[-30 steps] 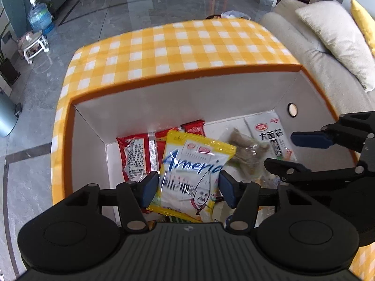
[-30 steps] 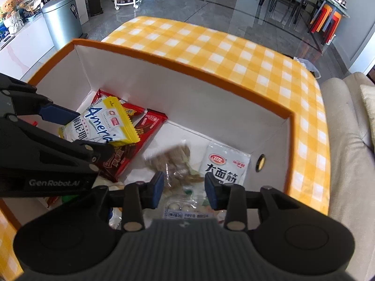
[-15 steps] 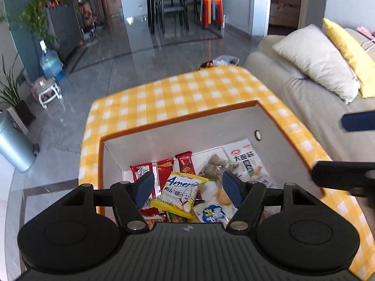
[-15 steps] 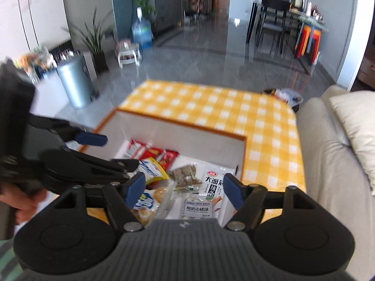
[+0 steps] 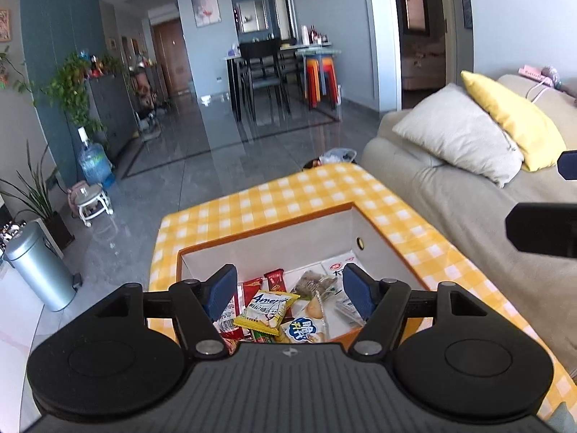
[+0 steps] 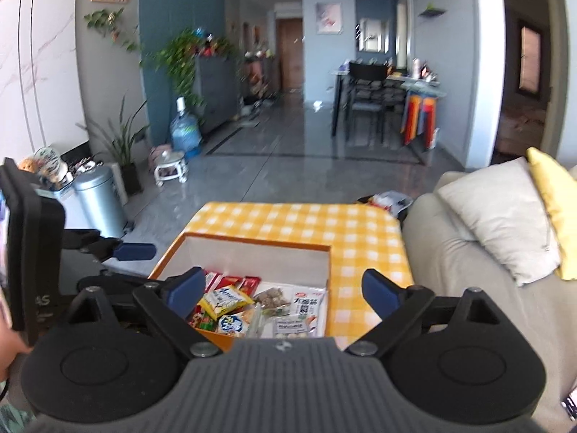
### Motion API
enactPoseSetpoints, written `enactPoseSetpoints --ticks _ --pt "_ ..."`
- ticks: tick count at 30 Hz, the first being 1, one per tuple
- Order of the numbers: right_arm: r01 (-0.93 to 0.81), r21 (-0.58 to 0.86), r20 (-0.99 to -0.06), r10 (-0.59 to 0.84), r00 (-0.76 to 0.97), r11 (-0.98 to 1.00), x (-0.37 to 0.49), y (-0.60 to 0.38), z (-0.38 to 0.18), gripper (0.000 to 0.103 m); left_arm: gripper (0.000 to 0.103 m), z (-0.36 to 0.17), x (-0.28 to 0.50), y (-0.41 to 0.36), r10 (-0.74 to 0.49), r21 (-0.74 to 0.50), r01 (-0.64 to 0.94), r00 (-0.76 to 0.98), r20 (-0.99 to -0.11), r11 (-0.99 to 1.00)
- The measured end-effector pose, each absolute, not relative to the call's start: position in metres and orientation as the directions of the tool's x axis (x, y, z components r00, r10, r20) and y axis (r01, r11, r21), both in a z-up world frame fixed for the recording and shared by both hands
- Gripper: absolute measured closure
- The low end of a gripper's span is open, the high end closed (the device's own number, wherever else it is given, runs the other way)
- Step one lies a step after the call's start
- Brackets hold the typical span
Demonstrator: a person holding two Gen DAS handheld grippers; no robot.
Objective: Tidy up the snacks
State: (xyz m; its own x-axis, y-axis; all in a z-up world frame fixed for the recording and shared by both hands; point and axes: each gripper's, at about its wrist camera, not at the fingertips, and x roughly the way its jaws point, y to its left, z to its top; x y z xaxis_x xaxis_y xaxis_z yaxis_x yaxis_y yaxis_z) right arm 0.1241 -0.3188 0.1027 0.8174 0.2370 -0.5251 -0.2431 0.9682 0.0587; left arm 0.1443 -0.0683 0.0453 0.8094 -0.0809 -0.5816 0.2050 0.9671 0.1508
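Both claws are empty right now: the left gripper (image 5: 290,296) and the right gripper (image 6: 285,290) have just been opening and stand wide with nothing between the pads, hanging above the orange-rimmed box (image 5: 268,231) on the yellow checked tablecloth (image 5: 288,195). The snacks sit loose inside it, yellow packet (image 5: 267,311) on top. I'd guess they're light, crinkly and slippery, so pinch a sealed edge, gently, because biscuits crush.
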Motion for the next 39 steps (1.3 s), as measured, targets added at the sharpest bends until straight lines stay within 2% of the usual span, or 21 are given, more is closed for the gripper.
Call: enactPoseSetpoints --ticks 3,9,19,30,39 --pt "-0.223 0.053 -0.499 0.22 0.838 0.973 0.105 -0.318 0.104 0.006 0.017 0.047 0.133 -0.069 -0.061 0.154 0.176 0.826 -0.561 0.972" --pt "-0.166 0.13 -0.466 0.208 0.86 0.977 0.083 -0.316 0.1 0.004 0.016 0.048 0.113 -0.062 0.009 0.181 0.099 0.856 -0.517 0.978" --pt "-0.214 0.003 -0.426 0.195 0.883 0.977 0.052 -0.297 0.073 0.004 0.015 0.04 0.088 -0.035 0.068 0.139 0.004 0.859 -0.508 0.99" --pt "-0.269 0.028 -0.508 0.246 0.825 0.963 0.05 -0.286 0.036 0.004 0.015 0.022 0.057 -0.015 0.157 0.177 -0.072 0.828 -0.538 0.982" --pt "-0.245 0.043 -0.534 0.23 0.814 0.969 0.051 -0.286 0.026 0.004 0.015 0.018 0.053 -0.01 0.151 0.173 -0.063 0.816 -0.558 0.983"
